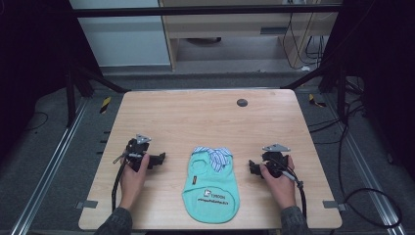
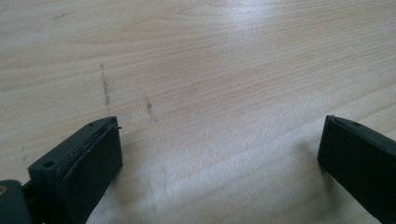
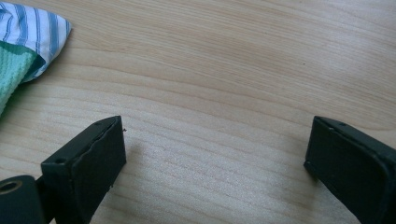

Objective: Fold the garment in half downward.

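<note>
Green shirt [image 1: 211,187] lies flat between left gripper [image 1: 157,159] and right gripper [image 1: 252,168], both jaws spread, empty.

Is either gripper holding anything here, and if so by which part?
Nothing is held. The left gripper and right gripper both have jaws spread over bare table, clear of the green garment.

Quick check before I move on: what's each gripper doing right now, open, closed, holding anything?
Left gripper: open, jaws wide apart over bare table, holding nothing.
Right gripper: open, jaws wide apart, holding nothing; the green garment lies apart from it.
</note>
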Action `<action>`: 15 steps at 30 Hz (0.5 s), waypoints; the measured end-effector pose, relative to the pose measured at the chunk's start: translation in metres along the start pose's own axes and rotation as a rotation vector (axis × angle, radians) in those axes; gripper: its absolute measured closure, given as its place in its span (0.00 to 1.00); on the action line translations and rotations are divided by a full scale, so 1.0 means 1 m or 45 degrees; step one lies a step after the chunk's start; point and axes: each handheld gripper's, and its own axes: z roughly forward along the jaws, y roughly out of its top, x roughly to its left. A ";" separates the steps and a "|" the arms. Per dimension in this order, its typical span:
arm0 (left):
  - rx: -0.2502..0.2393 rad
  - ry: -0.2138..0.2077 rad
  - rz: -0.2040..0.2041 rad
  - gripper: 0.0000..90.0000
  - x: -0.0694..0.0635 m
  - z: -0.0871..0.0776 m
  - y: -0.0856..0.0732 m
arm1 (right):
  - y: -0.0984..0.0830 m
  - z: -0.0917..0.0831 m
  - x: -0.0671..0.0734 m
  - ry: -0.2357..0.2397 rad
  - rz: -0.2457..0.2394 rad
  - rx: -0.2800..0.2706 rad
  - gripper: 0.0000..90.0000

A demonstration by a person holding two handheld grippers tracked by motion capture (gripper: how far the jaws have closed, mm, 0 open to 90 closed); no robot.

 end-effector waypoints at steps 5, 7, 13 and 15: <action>0.002 0.019 -0.019 0.00 -0.003 -0.003 -0.002 | 0.000 0.000 0.001 -0.003 0.003 0.002 0.05; 0.002 0.029 -0.029 0.00 -0.005 -0.003 -0.003 | -0.001 0.000 0.001 -0.001 0.004 0.003 0.05; 0.040 0.041 -0.046 0.00 -0.012 -0.008 -0.005 | -0.001 -0.001 0.001 0.004 -0.006 0.004 0.05; 0.036 0.034 -0.037 0.00 -0.012 -0.008 -0.005 | -0.001 -0.001 0.001 0.004 -0.006 0.003 0.05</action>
